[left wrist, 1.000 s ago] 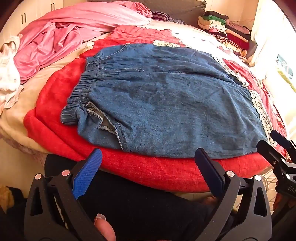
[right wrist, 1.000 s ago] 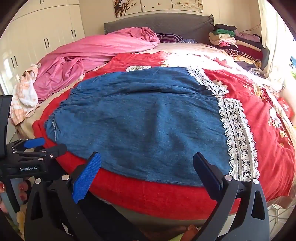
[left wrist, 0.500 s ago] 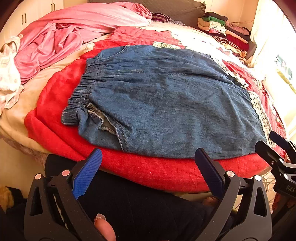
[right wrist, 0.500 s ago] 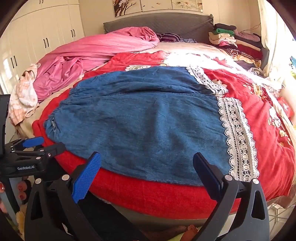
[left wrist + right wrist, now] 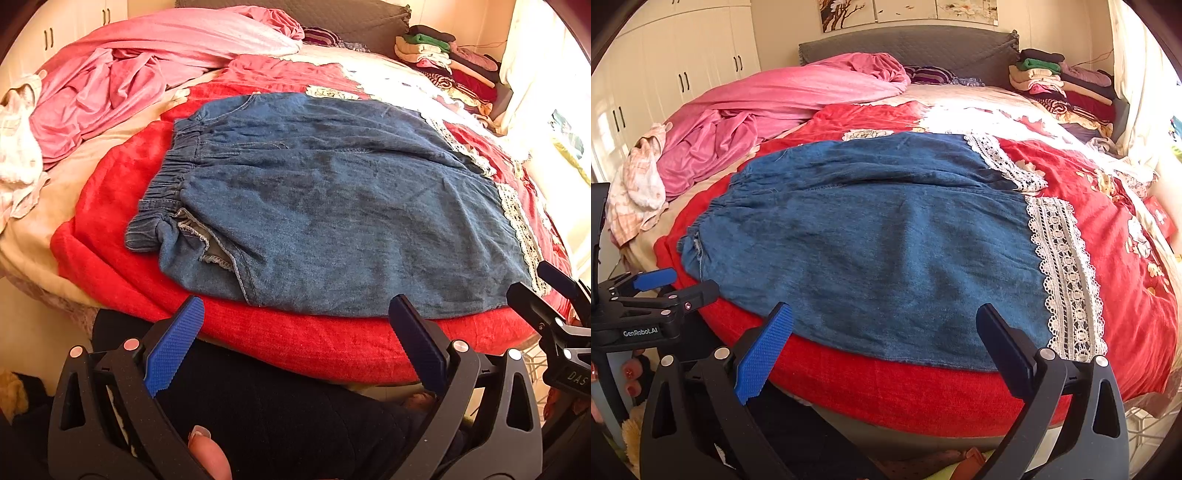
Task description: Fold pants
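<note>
You've eased the left gripper (image 5: 295, 332) slightly back and down from the denim pants (image 5: 332, 206); in its view the near hem now sits a touch higher above the fingertips; in the right wrist view the left gripper (image 5: 665, 286) has dropped a little lower at the left edge; the right gripper (image 5: 882, 332) has barely shifted, possibly only a slight tilt.

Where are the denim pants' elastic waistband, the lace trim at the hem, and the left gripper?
elastic waistband (image 5: 173, 173), left wrist view, on the gathered band at the pants' left end.
lace trim (image 5: 1065, 273), right wrist view, mid-strip of the nearer leg's hem.
left gripper (image 5: 295, 347), left wrist view, midway between its open fingertips.
</note>
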A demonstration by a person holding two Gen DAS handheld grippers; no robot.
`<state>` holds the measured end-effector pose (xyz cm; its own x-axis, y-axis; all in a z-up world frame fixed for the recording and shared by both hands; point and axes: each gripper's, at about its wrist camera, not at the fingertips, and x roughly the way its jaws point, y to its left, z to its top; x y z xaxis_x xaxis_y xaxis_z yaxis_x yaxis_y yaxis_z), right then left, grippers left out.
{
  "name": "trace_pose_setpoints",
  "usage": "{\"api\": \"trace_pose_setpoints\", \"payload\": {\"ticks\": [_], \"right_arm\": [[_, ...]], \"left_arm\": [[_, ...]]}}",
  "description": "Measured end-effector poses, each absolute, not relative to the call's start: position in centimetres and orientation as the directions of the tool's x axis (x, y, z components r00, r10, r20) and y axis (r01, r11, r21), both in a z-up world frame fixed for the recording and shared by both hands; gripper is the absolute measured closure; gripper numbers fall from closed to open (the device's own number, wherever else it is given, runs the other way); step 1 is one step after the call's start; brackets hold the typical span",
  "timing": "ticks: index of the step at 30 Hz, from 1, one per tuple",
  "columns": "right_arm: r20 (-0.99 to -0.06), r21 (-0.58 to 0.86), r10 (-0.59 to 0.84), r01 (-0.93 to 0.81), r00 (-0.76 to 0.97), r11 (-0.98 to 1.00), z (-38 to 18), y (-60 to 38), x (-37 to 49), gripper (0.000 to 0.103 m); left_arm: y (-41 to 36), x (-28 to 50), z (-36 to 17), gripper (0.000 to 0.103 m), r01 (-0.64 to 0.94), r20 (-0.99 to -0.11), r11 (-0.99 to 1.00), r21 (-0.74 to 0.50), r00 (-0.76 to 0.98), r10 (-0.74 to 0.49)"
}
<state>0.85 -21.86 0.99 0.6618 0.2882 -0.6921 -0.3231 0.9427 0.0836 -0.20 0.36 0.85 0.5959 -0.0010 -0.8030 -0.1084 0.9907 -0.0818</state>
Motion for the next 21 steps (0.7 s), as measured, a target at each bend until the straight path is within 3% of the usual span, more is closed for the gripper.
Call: {"api": "trace_pose_setpoints", "payload": {"ticks": [21], "right_arm": [[-0.695, 0.087, 0.291, -0.326, 0.658, 0.942, 0.9, -21.78, 0.91, 0.004]], "left_arm": [[0.3, -0.19, 1.07, 0.009, -0.107, -0.801, 0.991, -0.077, 0.599, 0.003]]}}
